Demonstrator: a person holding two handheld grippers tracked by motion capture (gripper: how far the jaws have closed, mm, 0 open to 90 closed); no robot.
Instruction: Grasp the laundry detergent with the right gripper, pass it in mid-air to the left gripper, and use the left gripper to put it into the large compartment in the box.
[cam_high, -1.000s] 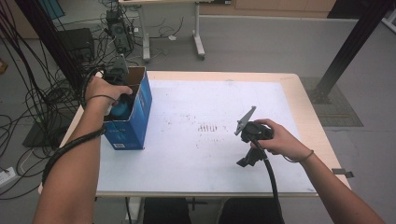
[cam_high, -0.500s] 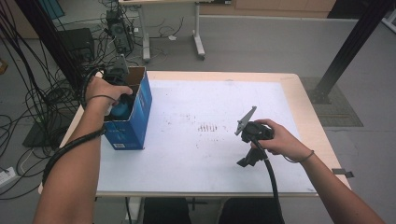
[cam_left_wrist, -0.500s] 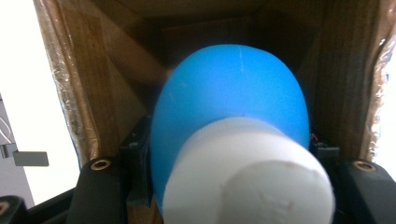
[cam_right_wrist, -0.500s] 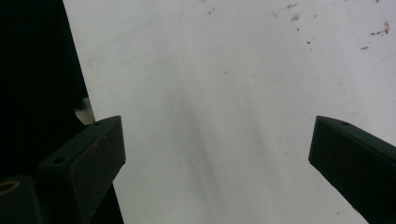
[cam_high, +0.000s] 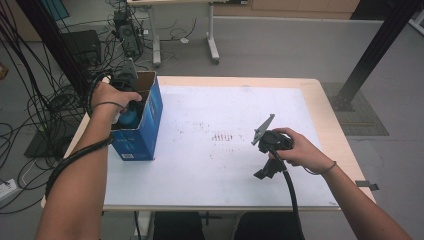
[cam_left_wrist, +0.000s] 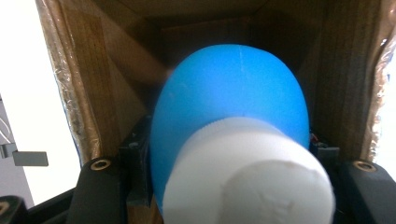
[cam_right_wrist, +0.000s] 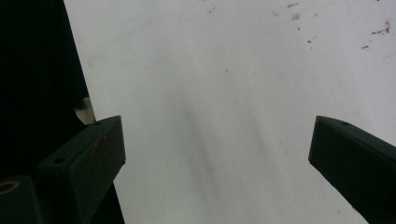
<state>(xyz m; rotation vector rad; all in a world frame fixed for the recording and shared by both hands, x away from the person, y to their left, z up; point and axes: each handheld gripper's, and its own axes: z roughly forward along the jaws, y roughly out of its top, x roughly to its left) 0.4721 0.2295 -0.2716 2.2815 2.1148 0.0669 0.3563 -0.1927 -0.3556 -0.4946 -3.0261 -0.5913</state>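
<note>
Far left on the table (cam_high: 210, 195): 1 open-topped blue cardboard box (cam_high: 145, 127), standing upright near the edge, mouth up so it can be reached from above. Down inside it, the left gripper (cam_high: 131, 111), clamped tight on 1 blue bottle (cam_left_wrist: 233, 107) with 1 white ribbed cap (cam_left_wrist: 247, 177); jaws flank the bottle body on both sides, cap end toward the camera, brown box walls close all round. Judged from that pose: either being lowered into the box or drawn out of it, cannot tell which. Held by the body rather than the cap, probably for a steadier grip within the narrow box.

Middle: 1 white table mat (cam_high: 225, 100), bare but for a patch of small reddish marks (cam_high: 222, 136).

Right: the right gripper (cam_high: 262, 172), tips resting on or just above the mat, well apart from the box. Jaws spread wide with nothing between them, likely parked out of the way while the other hand works.

Count: 2 grippers, 1 box, 1 bottle.
</note>
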